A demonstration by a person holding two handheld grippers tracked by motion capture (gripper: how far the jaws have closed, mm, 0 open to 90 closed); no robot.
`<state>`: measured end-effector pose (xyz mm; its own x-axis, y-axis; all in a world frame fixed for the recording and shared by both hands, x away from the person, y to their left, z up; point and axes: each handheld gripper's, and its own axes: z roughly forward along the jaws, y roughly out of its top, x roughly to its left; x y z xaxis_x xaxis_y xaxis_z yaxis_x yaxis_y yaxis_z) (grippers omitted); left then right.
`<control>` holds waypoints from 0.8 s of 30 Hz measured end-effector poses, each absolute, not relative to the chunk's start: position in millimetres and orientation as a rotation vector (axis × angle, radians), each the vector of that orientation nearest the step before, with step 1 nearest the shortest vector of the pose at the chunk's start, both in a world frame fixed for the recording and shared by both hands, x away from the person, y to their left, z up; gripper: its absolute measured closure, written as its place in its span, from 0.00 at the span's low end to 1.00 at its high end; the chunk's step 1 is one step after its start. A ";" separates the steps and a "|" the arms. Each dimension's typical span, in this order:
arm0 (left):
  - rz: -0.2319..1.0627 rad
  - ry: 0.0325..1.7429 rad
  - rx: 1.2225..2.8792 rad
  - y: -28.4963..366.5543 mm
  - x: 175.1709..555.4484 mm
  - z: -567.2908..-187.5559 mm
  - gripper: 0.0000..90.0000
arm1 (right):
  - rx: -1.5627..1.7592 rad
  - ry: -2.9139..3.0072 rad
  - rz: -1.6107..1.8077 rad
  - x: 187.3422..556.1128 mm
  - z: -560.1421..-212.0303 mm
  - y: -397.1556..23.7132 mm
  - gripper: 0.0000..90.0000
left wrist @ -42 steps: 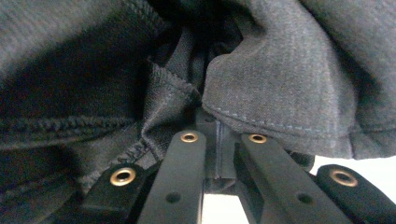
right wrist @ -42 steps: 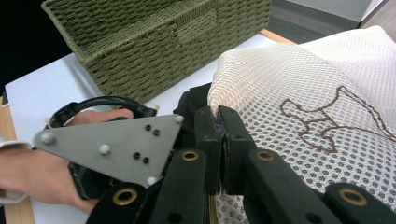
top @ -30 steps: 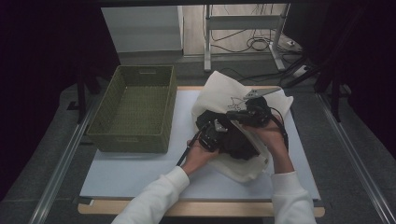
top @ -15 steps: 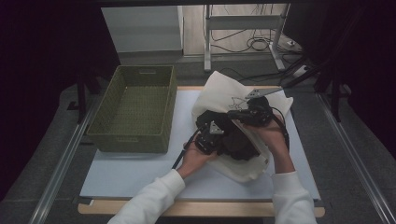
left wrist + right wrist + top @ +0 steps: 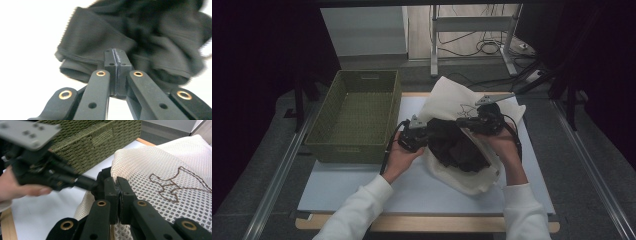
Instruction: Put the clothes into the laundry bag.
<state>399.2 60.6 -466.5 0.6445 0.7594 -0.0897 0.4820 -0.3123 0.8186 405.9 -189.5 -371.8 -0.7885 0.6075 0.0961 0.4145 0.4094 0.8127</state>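
The left gripper (image 5: 116, 58) clamps a fold of the black garment (image 5: 140, 32); the right gripper (image 5: 117, 185) pinches the rim of the cream mesh bag (image 5: 180, 170). The garment lies in the bag's mouth, its length running from the left gripper (image 5: 412, 134) toward the person's right. The green woven basket (image 5: 354, 115) stands just left on the table (image 5: 362, 185).

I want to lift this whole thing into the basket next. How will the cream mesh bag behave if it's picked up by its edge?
The mesh bag looks floppy: it lies crumpled around the black cloth, so it would probably sag rather than hold shape. The thin netting seen in the right gripper view suggests it is light. Its mouth gapes, so the cloth could slip out when lifted.
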 end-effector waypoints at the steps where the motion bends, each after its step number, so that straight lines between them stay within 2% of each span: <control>1: 0.403 0.990 1.974 62.8 405.7 -467.5 1.00 | 0.903 2.450 1.322 406.0 -371.8 -189.8 0.98; 14: 0.425 1.072 1.926 74.1 435.3 -458.0 1.00 | 0.906 2.449 1.324 406.5 -371.6 -192.5 0.98; 20: 0.339 1.101 2.018 65.5 449.4 -476.0 1.00 | 0.905 2.455 1.319 406.9 -372.6 -190.9 0.98; 24: 0.299 1.061 2.086 50.2 448.2 -484.3 1.00 | 0.905 2.454 1.321 407.0 -372.7 -190.8 0.98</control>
<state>448.2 50.2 -484.3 0.6269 0.7690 -0.1255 0.5902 -0.3634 0.7208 407.0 -190.8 -372.7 -0.7890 0.6063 0.0991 0.4167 0.4096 0.8115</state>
